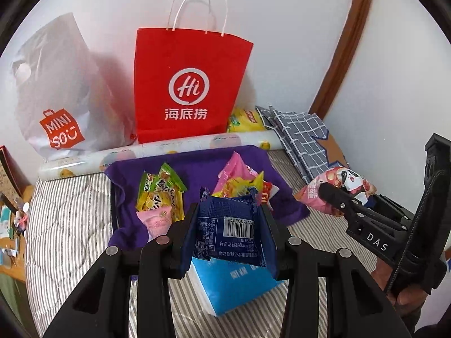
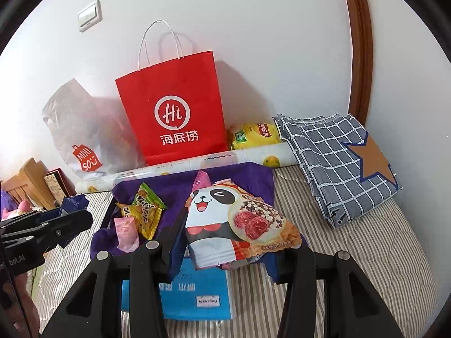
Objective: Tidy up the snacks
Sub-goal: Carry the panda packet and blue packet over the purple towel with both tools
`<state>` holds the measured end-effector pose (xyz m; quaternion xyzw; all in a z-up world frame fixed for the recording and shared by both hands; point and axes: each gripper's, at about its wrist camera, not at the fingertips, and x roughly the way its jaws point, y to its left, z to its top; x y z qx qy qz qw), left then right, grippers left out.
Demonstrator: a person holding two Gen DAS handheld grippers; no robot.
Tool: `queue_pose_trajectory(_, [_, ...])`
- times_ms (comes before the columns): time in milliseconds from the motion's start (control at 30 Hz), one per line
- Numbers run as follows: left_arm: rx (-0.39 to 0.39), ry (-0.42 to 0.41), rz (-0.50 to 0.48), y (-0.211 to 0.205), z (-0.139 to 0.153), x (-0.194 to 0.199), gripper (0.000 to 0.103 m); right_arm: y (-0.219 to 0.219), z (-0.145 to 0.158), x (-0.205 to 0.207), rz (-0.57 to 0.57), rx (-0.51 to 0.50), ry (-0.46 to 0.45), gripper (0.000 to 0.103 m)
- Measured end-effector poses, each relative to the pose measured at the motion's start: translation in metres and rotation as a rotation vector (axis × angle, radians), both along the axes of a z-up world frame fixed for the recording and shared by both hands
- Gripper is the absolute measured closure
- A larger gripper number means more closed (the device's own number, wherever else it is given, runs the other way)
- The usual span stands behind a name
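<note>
My left gripper [image 1: 229, 217] is shut on a dark blue snack packet [image 1: 225, 225], barcode side facing me, held above a light blue box [image 1: 234, 284]. My right gripper [image 2: 234, 236] is shut on a panda-print snack bag [image 2: 234, 222]; the same panda bag [image 1: 341, 188] shows at the right of the left wrist view. Beyond both lies a purple cloth [image 1: 197, 163] with green and yellow packets [image 1: 160, 191], a pink packet [image 1: 155, 219] and a pink-and-yellow pile [image 1: 242, 180]. A red paper bag [image 1: 188, 84] stands upright against the wall behind.
A white Miniso plastic bag [image 1: 62, 98] leans left of the red bag. A rolled printed sheet [image 1: 157, 152] lies along the cloth's far edge. A yellow chip bag [image 2: 253, 135] and folded checked fabric [image 2: 338, 163] sit at right on the striped mattress [image 2: 366, 248].
</note>
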<state>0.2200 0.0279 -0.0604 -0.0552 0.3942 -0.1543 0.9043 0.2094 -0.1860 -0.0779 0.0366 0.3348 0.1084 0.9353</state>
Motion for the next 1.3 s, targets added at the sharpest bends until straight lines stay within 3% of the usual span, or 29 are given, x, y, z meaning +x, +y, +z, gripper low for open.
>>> queue_pose_trajectory(600, [0.003,0.008,0.052,0.023,-0.01,0.036,0.062,0.005,-0.014,0.034,0.013,0.0,0.021,0.059])
queue_pose_trajectory(1033, [-0.037,0.019,0.108,0.05,-0.01,0.061,0.062,0.004,-0.018,0.053,0.015,-0.014,0.007,0.059])
queue_pose_trajectory(1300, [-0.02,0.01,0.095,0.04,-0.011,0.075,0.062,0.0,-0.02,0.073,0.013,-0.04,0.011,0.059])
